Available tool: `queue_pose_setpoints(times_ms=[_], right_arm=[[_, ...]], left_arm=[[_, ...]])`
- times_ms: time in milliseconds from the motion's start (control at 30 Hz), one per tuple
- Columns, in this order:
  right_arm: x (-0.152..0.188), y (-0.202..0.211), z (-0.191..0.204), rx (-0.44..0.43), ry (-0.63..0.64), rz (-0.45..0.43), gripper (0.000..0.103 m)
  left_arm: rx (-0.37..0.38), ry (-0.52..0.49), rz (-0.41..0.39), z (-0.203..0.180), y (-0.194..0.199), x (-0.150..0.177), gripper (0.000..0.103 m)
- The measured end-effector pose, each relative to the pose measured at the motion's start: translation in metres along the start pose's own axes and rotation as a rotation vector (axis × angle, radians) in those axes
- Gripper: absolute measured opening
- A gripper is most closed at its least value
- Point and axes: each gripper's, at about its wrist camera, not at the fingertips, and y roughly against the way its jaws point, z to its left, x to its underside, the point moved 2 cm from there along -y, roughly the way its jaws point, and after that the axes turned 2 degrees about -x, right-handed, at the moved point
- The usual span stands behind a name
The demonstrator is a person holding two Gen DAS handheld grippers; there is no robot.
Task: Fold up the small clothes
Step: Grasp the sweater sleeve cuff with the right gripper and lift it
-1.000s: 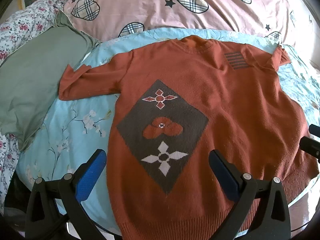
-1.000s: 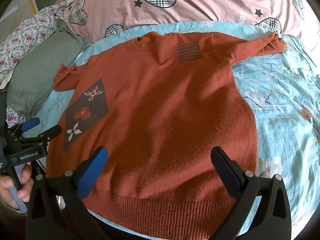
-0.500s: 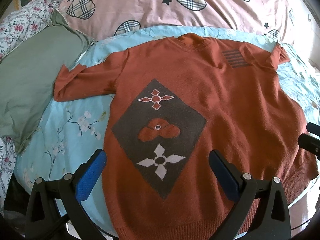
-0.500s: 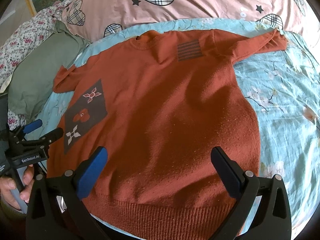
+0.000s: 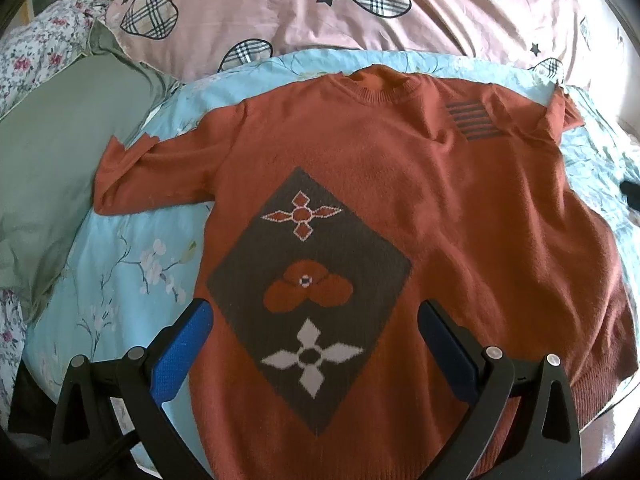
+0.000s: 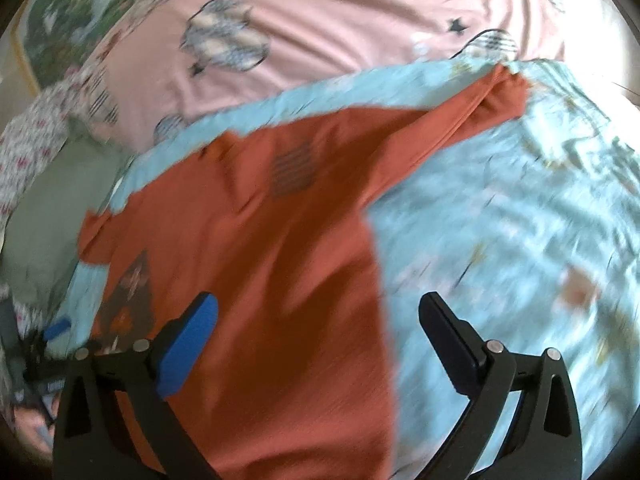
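A rust-orange sweater lies flat, front up, on the light blue floral sheet, with a dark diamond patch on its front and both sleeves spread. My left gripper is open and empty above the sweater's lower left part. My right gripper is open and empty above the sweater's right side edge; this view is blurred. The right sleeve stretches toward the far right. The left gripper shows at the left edge of the right wrist view.
A pink pillow with plaid hearts lies behind the sweater. A green pillow lies at the left, with floral bedding beyond it. The bed's near edge runs just below the sweater hem.
My right gripper has swung quickly to the right and forward, toward the sweater's right side and sleeve. My left gripper has drifted slightly left and closer over the sweater. Both stay open.
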Motion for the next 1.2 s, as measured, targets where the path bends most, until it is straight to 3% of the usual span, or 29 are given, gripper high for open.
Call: queue_pose_setpoints(times_ms=[200,267,367,500,700,733,833,933,1200], right_arm=[[-0.09,-0.024,-0.083,0.102,-0.124,-0.094,0.075],[-0.12,-0.037,-0.109,0.155,-0.143,-0.118,0.062],[-0.165,-0.061,-0.153,0.212,-0.198,-0.137,0.054],[-0.219,-0.099,-0.204,0.296,-0.246,-0.148,0.052],[-0.272,-0.154,-0.262,0.316,-0.361,-0.157,0.05],[-0.273,-0.159,-0.264,0.323,-0.363,-0.152,0.046],[-0.275,-0.186,-0.265,0.327,-0.304,-0.097,0.006],[-0.268,-0.18,-0.244,0.265,-0.272,-0.133,0.006],[-0.226,-0.142,-0.084,-0.141,-0.093,-0.149,0.006]], left_arm=[[0.0,0.007,0.014,0.001,-0.015,-0.021,0.102],[-0.005,0.009,0.023,0.002,-0.022,-0.028,0.102],[-0.008,0.017,0.037,0.002,-0.035,-0.036,0.102],[-0.03,0.028,0.067,0.003,-0.054,-0.047,0.102],[-0.034,0.068,0.109,0.004,-0.081,-0.06,0.102],[-0.033,0.07,0.12,0.002,-0.086,-0.06,0.102],[-0.008,0.069,0.151,-0.005,-0.095,-0.06,0.102],[0.014,0.053,0.155,-0.012,-0.096,-0.059,0.102],[0.067,0.079,0.114,-0.012,-0.082,-0.055,0.102]])
